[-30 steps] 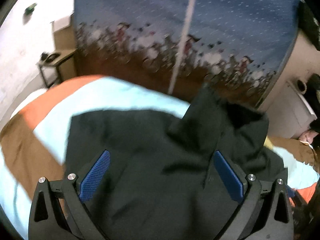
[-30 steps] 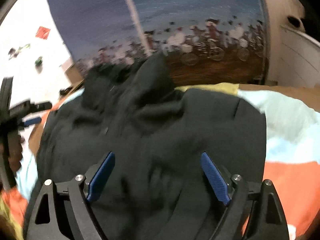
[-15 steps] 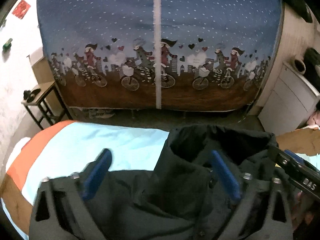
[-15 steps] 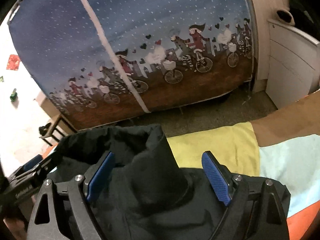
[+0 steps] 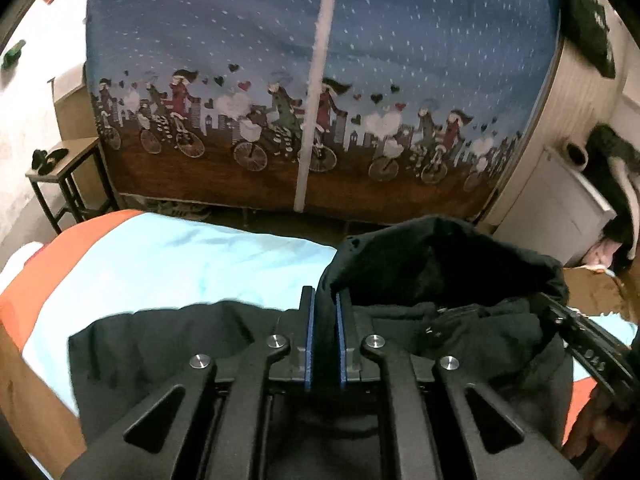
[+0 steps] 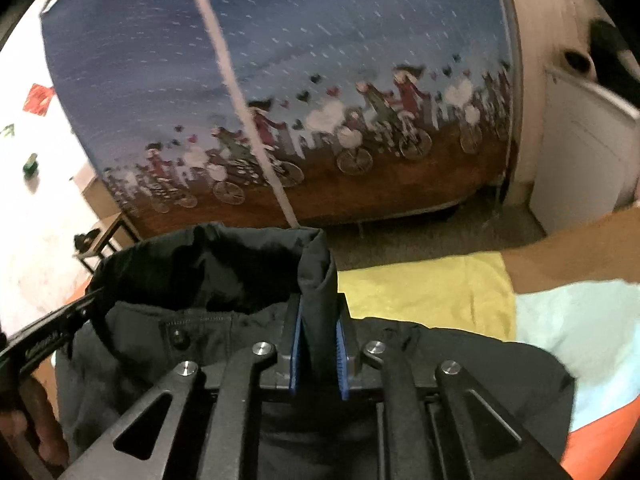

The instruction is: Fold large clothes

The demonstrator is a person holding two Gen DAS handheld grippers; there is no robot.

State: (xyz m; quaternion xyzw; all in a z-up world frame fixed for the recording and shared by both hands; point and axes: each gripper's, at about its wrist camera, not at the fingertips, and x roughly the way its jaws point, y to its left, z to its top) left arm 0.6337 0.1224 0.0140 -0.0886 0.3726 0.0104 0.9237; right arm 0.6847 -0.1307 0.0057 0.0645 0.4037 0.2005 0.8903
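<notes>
Bedding in blocks of pale blue, orange and yellow (image 6: pixel 432 288) carries the black jacket (image 5: pixel 192 344), which lies spread across the bed right under your tools. Half a second ago both claws hung wide open over the cloth; now each has closed on it. That tells me you have your two holds and, as I judge it, the lift or first fold can begin.

Your left claw (image 5: pixel 323 340) is pinched almost shut, only a thin band of black cloth showing between the blue pads (image 5: pixel 309 344); it has the left edge of the hood (image 5: pixel 440 256). Your right claw (image 6: pixel 318 350) is likewise closed on a thicker bunch of fabric at the hood's right edge, so its pads stand a little further apart. Between the two holds the hood stands up and gapes open, while the jacket body rests flat on the bed.

Beyond the bed's far edge you see bare floor, then the blue curtain (image 5: pixel 400 40) printed with cyclists. A small side table (image 5: pixel 64 160) stands to the left and a white cabinet (image 6: pixel 580 152) to the right.
</notes>
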